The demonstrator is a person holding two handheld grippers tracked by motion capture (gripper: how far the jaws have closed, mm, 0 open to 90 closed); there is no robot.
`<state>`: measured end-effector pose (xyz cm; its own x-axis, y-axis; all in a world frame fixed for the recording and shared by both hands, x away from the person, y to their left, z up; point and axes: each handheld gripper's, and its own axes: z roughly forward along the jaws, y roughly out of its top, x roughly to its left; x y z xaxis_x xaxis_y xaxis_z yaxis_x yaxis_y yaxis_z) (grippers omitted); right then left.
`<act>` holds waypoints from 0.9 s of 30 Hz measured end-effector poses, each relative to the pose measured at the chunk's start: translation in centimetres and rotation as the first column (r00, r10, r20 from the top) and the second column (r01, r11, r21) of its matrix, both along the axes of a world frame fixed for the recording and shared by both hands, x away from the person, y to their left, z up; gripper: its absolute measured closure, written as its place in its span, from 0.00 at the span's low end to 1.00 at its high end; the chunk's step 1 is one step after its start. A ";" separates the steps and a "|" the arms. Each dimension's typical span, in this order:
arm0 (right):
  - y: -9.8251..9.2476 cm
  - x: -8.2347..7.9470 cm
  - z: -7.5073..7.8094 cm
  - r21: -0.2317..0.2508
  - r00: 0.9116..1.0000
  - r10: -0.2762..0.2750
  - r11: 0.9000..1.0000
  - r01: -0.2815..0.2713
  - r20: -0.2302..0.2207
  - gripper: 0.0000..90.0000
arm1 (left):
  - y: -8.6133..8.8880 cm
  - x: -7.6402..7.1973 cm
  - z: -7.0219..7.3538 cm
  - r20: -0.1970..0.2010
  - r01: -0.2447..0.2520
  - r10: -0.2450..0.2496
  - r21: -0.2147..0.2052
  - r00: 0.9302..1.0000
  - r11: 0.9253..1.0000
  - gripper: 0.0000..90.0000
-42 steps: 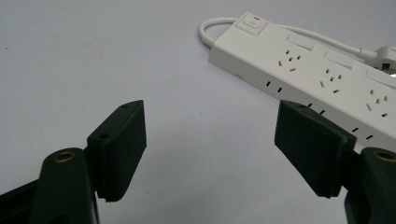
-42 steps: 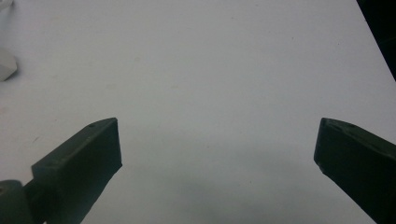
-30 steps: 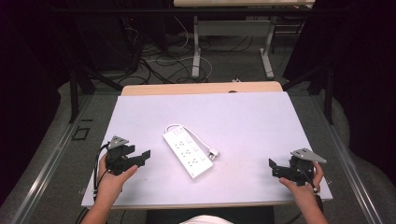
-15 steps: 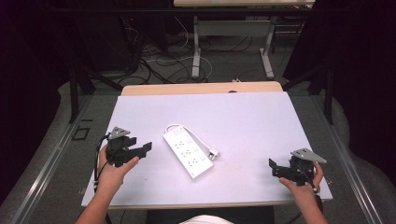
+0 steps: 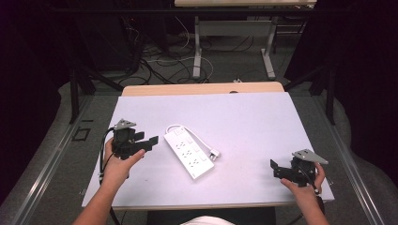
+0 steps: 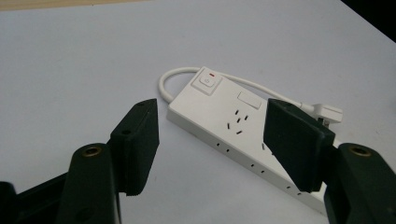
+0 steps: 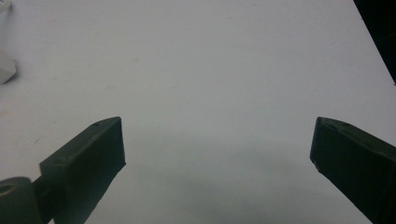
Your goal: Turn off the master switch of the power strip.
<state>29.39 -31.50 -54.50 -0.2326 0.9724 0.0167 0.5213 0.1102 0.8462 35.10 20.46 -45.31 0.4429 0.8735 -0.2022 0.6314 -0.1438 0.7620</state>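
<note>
Power strip [image 5: 188, 153]: white, lying flat mid-table [image 5: 244, 122], cord looped back along it, plug beside it
Your left gripper [image 5: 151, 142]: jaws spread wide, empty, just left of the strip
Your right gripper [image 5: 274, 169]: jaws wide apart, empty, well away

Both hands low over the bench, each holding tongs with jaws spread

The left hand [image 5: 119, 164] comes in from the bottom left, forearm angled up and inward, gripping the left tongs [image 5: 151, 140] with the jaws pointing right, wide apart and holding nothing, the grey plate on top. The right hand [image 5: 305, 185] sits near the bench's front right corner, gripping the right tongs [image 5: 273, 168] aimed left, jaws also wide apart and empty, its grey plate tilted up
</note>
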 end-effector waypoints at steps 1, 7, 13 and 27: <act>0.0 0.0 0.0 0.000 1.000 -0.001 1.000 0.001 -0.001 0.03 | -0.1 0.1 0.0 -0.006 0.000 0.000 0.001 1.000 1.000 0.41; 0.0 0.0 0.0 -0.003 1.000 0.001 1.000 -0.001 0.000 0.03 | -0.7 0.8 0.3 -0.031 0.009 -0.008 0.031 0.999 0.999 0.47; 0.0 0.0 -0.1 -0.001 1.000 0.003 1.000 -0.003 0.004 0.03 | -1.4 1.5 0.7 -0.036 0.017 -0.016 0.033 0.999 0.999 0.50; 0.0 0.0 -0.1 0.002 1.000 0.002 1.000 -0.002 0.004 0.03 | -3.3 2.8 1.3 -0.058 0.025 -0.024 0.018 0.998 1.000 0.61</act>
